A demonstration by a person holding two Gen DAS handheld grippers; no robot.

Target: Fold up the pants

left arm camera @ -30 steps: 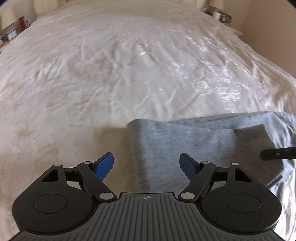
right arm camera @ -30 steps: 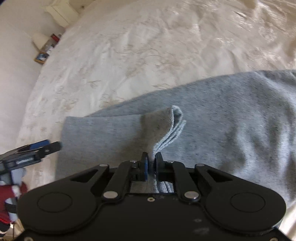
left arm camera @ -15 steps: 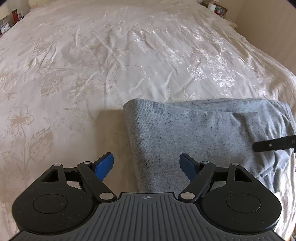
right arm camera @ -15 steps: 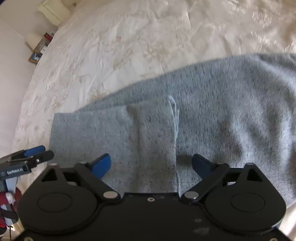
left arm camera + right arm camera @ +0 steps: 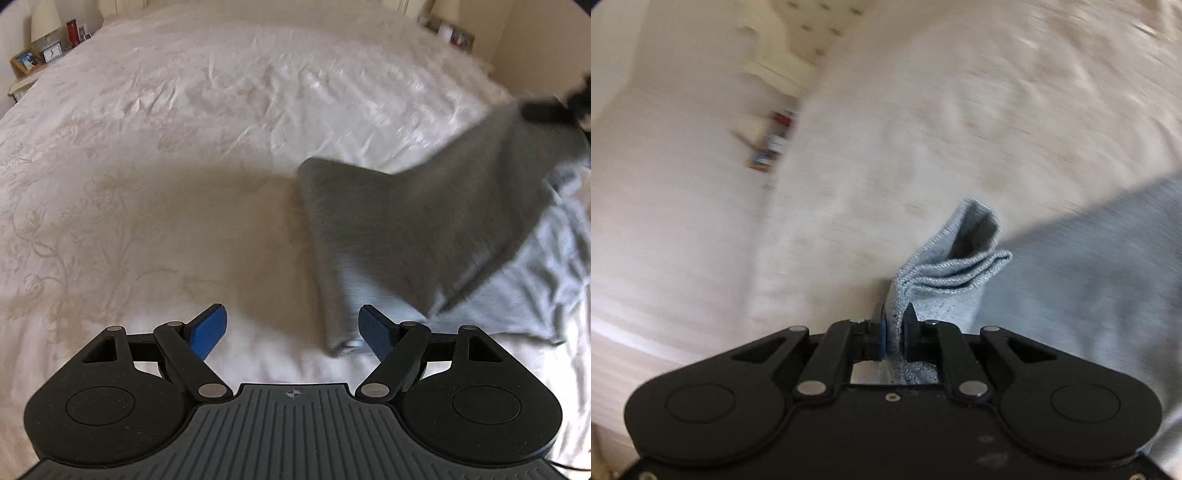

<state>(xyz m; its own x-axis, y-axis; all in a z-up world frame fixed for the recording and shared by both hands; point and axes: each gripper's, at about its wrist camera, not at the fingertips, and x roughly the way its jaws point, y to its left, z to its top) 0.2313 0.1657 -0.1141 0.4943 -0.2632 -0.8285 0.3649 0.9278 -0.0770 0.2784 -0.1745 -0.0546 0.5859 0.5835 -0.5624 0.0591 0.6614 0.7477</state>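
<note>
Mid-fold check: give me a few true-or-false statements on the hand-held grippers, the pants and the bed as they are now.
1. The right hand-held gripper pinches a hemmed edge of the grey pants. True.
2. The left hand-held gripper grips the pants. False: its jaws stand wide apart with nothing between them.
3. The pants lie flat on the bedspread. False: one part is lifted.
4. The bedspread is pale with a floral pattern. True.
5. A folded edge of the pants lies near the left gripper's right finger. True.

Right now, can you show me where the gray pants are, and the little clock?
gray pants (image 5: 945, 277), right wrist view, on the bunched hem.
gray pants (image 5: 406, 221), left wrist view, on the lifted fabric.
little clock (image 5: 51, 54), left wrist view, on its face.
</note>
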